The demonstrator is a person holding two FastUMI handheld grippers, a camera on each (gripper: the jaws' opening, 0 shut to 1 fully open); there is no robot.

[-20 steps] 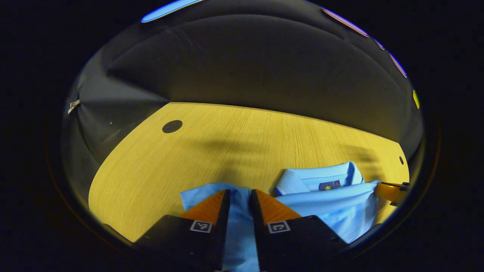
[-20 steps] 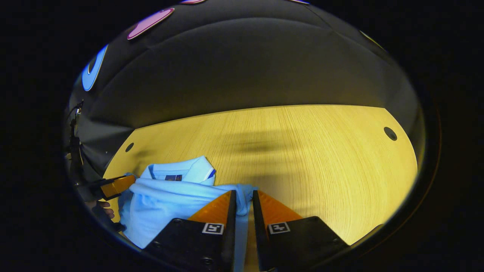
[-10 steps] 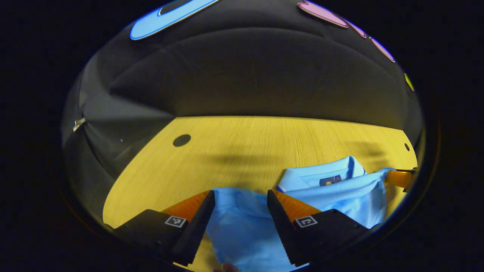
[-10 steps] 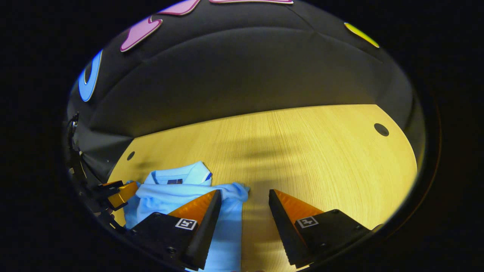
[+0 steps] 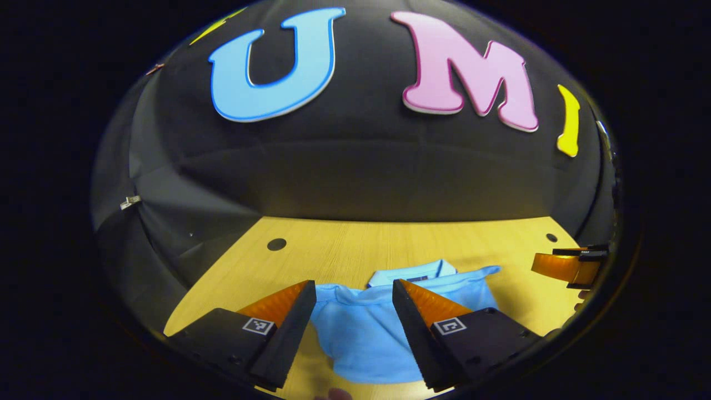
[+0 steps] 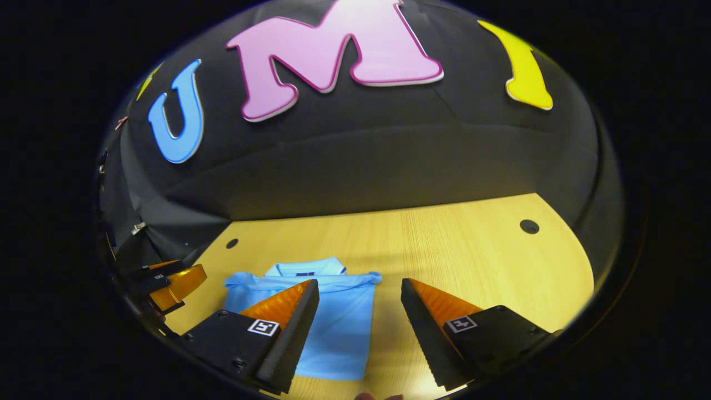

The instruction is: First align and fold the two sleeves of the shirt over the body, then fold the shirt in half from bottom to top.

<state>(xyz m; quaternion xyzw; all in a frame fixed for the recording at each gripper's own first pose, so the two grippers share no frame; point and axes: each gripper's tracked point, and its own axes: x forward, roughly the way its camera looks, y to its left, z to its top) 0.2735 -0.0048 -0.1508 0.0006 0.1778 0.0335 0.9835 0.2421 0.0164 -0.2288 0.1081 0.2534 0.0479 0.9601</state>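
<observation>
Here one folded shirt (image 5: pixel 361 328) lies between two open tongs (image 5: pixel 354 289) (image 6: pixel 359 289).

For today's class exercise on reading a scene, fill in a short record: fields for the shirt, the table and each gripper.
shirt: light blue shirt, folded, lying flat, collar toward the wall
table: wooden table with small round holes
left gripper: open, above the shirt, not touching it
right gripper: open, above the shirt's right edge, holding nothing
</observation>
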